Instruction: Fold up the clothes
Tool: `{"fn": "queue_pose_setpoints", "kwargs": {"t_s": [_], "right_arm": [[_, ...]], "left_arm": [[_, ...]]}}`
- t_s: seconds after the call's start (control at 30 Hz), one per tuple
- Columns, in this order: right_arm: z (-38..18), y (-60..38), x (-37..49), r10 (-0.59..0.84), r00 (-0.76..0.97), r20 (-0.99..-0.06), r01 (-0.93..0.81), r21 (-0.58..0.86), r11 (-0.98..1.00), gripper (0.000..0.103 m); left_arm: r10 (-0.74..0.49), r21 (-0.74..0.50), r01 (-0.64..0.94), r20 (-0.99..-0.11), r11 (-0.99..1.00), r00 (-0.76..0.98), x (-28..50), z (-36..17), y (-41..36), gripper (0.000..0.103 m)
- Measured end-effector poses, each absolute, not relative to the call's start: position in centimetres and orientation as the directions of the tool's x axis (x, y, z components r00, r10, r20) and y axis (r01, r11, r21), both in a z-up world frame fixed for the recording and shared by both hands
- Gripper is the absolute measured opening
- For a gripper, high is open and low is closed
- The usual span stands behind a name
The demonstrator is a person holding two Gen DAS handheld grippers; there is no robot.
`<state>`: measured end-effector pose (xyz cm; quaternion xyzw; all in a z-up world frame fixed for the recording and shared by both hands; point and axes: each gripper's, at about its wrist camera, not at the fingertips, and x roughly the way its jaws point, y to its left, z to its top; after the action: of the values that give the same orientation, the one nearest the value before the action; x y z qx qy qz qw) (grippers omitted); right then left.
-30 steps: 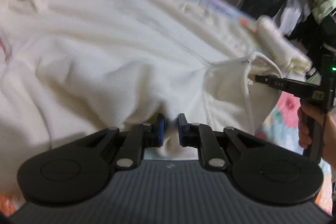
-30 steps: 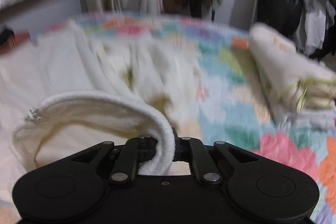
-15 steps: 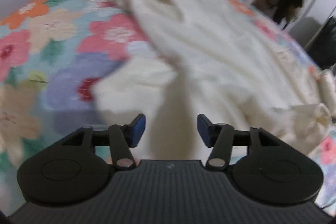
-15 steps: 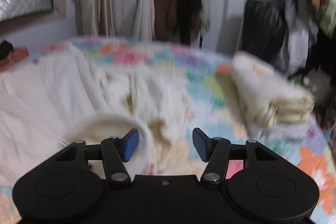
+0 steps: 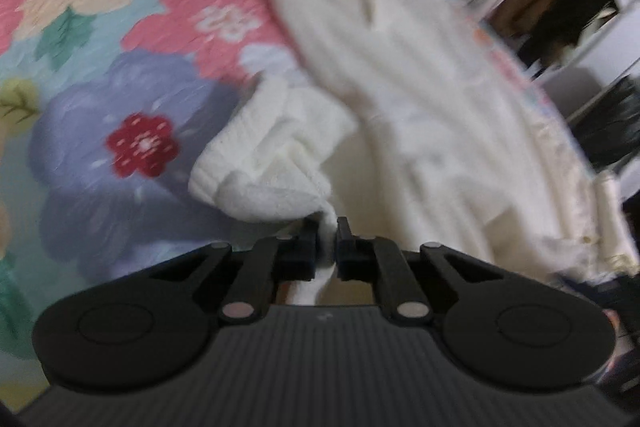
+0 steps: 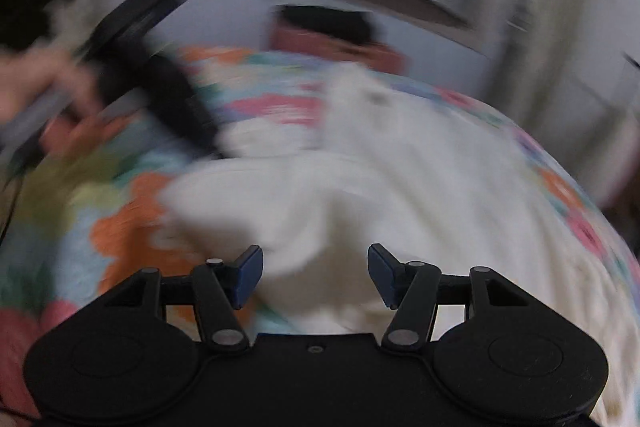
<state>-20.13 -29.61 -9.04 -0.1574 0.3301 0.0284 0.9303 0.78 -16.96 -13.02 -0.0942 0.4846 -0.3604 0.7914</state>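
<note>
While the cream sweater lies spread on the floral bedspread, its ribbed cuff is pinched in the left tongs, just closed on it; the right tongs are held wide, gripping nothing, above the fabric.

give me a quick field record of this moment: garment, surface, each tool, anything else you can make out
garment: cream sweater spread out, its ribbed sleeve cuff bunched on the near side
surface: floral quilt under the sweater
left tool: left tool shut on a pinch of cloth at the sleeve cuff
right tool: right tool open, nothing between its pads, above the cream cloth
view quality: right wrist view heavily blurred
background: hanging clothes beyond the bed
fold state: sweater not yet folded
</note>
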Motion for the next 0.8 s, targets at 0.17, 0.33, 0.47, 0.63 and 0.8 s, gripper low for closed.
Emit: {"fn": "queue_pose_setpoints", "kwargs": {"t_s": [0.17,0.33,0.47,0.63,0.8], "right_arm": [[-12.1,-25.6,-16.4,-0.041,0.74,-0.672,-0.345,-0.431,0.834,0.084],[-13.8,-24.8,-14.3,-0.092,0.75,-0.655,-0.354,-0.516,0.78,0.034],[-7.7,-29.4,-12.6,0.015,0.798,-0.602,-0.181,-0.215,0.96,0.023],[-4.6,-38.3,-10.0,-0.021,0.783,-0.622,0.0,-0.033,0.999,0.023],[-7.5,-45.3,-7.9,-0.142,0.684,-0.716,0.215,0.012,0.976,0.022]], "left_arm": [[-0.73,-0.562,0.486,-0.62,0.669,0.289,1.2,-12.0,-16.3,0.008],[-0.767,-0.59,0.501,-0.562,0.633,0.309,1.1,-11.2,-15.4,0.008],[-0.77,-0.597,0.486,-0.503,0.639,0.393,1.3,-10.0,-13.8,0.008],[-0.798,-0.678,0.423,-0.476,0.601,0.37,3.2,-10.3,-13.9,0.024],[-0.754,-0.6,0.461,-0.567,0.655,0.333,2.5,-11.7,-16.7,0.05]]}}
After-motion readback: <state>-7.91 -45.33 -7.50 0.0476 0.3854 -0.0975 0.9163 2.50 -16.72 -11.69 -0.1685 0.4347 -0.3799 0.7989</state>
